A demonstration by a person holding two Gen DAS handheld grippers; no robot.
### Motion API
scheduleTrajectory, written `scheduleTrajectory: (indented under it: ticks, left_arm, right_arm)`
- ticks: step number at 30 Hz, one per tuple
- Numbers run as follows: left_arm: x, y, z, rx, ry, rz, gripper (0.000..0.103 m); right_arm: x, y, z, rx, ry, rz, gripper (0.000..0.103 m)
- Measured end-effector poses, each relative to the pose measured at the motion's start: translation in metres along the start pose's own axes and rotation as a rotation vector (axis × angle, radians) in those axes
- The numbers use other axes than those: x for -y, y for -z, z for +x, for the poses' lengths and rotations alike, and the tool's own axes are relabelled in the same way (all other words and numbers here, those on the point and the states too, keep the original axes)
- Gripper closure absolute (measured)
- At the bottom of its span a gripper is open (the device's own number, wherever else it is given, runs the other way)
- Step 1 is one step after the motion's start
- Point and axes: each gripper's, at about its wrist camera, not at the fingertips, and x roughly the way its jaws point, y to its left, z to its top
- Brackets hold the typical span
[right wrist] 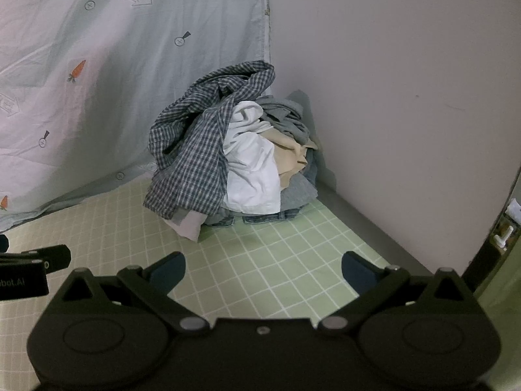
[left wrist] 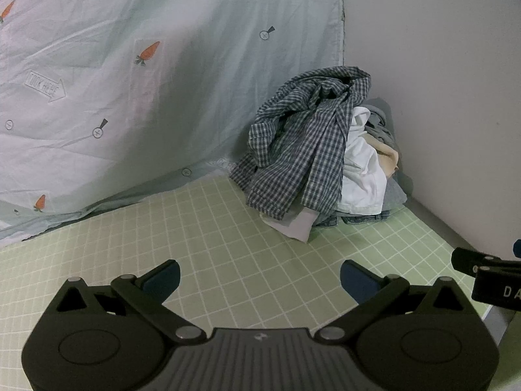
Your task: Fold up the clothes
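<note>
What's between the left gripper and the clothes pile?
Only bare green checked sheet between the open left gripper and clothes pile, seen in the left wrist view.

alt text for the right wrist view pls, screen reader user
An unfolded pile of clothes, a blue checked shirt draped over white, beige and grey garments, sits in the corner of a green grid-patterned sheet. The right gripper hangs open and empty in front of it.

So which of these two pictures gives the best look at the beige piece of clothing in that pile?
The right wrist view. There the beige garment shows as a broad fold between the white garment and the grey clothes behind. In the left wrist view only a narrow sliver of it peeks past the white garment.
</note>
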Motion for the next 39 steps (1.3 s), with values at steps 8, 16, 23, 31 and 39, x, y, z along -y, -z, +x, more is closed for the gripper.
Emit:
scheduleTrajectory:
  ticks: [8, 16, 23, 31, 39]
  left_arm:
    - [0.001, 0.000, 0.004, -0.004, -0.002, -0.001, 0.000]
    - [0.000, -0.006, 0.012, -0.016, -0.004, -0.005, 0.000]
    - [-0.005, -0.017, 0.032, -0.037, -0.008, -0.027, 0.000]
    - [-0.021, -0.044, 0.071, -0.060, -0.012, -0.062, 0.000]
    - [-0.036, -0.103, 0.147, -0.043, -0.009, -0.080, 0.005]
  right_arm:
    - [0.001, 0.000, 0.004, -0.003, -0.002, -0.004, 0.000]
    - [0.000, -0.005, 0.013, -0.015, 0.000, -0.005, 0.000]
    - [0.002, -0.013, 0.032, -0.019, -0.008, 0.006, 0.000]
    - [-0.004, -0.038, 0.083, 0.008, -0.034, 0.024, 0.000]
    - [-0.012, -0.109, 0.168, 0.083, -0.076, 0.053, 0.000]
